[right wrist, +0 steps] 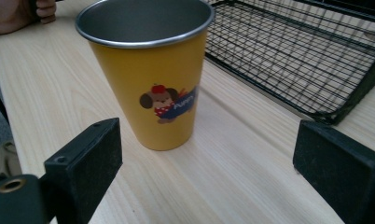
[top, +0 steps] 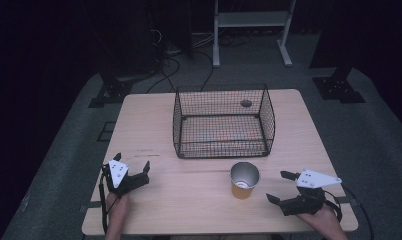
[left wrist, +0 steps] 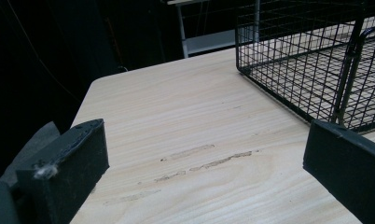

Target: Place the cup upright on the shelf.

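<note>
A yellow metal cup (top: 244, 181) with a cartoon dog print (right wrist: 168, 103) stands upright and empty on the wooden table (top: 189, 200), just in front of a black wire basket (top: 223, 121). My right gripper (top: 281, 187) rests on the table to the cup's right, open and pointing at it, a short way off; the cup (right wrist: 148, 70) sits ahead of its spread jaws. My left gripper (top: 132, 163) lies open at the table's left front, with bare table between its jaws and the basket's corner (left wrist: 344, 93) ahead to the right.
The basket is empty and takes up the table's middle back. A small dark round hole (top: 246, 103) shows in the tabletop behind it. Beyond the table stand a white metal frame (top: 251, 30), cables and black stands on grey floor.
</note>
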The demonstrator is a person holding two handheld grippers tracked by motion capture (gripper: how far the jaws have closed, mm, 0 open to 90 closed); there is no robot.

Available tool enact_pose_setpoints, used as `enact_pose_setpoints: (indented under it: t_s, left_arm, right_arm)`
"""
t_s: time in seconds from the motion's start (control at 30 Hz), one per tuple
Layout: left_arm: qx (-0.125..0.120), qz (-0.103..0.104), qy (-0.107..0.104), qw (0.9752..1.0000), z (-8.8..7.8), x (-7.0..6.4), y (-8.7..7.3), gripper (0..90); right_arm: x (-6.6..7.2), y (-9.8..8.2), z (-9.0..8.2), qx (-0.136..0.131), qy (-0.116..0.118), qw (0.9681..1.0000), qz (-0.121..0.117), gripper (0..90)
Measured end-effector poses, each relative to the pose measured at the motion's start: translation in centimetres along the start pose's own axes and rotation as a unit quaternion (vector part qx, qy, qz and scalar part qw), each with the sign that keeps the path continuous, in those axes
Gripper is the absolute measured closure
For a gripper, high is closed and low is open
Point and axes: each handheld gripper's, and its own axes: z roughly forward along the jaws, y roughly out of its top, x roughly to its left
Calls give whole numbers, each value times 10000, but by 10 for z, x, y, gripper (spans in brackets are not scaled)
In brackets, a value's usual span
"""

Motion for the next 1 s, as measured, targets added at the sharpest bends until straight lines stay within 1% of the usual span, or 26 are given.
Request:
enact_pose_setpoints:
  t_s: [0.07, 0.3, 0.43, 0.57, 0.7, 0.8, 1.0]
  left_arm:
    - [0, 0, -1, 10000, 0, 0, 0, 0]
    - [-2, -3, -5, 10000, 0, 0, 0, 0]
    - [1, -11, 2, 10000, 0, 0, 0, 0]
    - [-2, -5, -5, 10000, 0, 0, 0, 0]
    - [2, -12, -1, 10000, 0, 0, 0, 0]
    - [-2, -3, -9, 10000, 0, 0, 0, 0]
    - [0, -10, -7, 10000, 0, 0, 0, 0]
  right_arm:
    - [4, 2, 3, 4, 55, 10000, -33, 72]
    - [9, 6, 9, 15, 156, 9998, -98, 72]
    - [15, 10, 18, 54, 265, 9995, -175, 72]
    - [18, 13, 22, 61, 319, 9992, -213, 71]
    - [19, 14, 26, 74, 357, 9991, -193, 71]
    - [21, 16, 29, 93, 380, 9990, -232, 71]
    - [22, 20, 35, 102, 399, 9990, -179, 71]
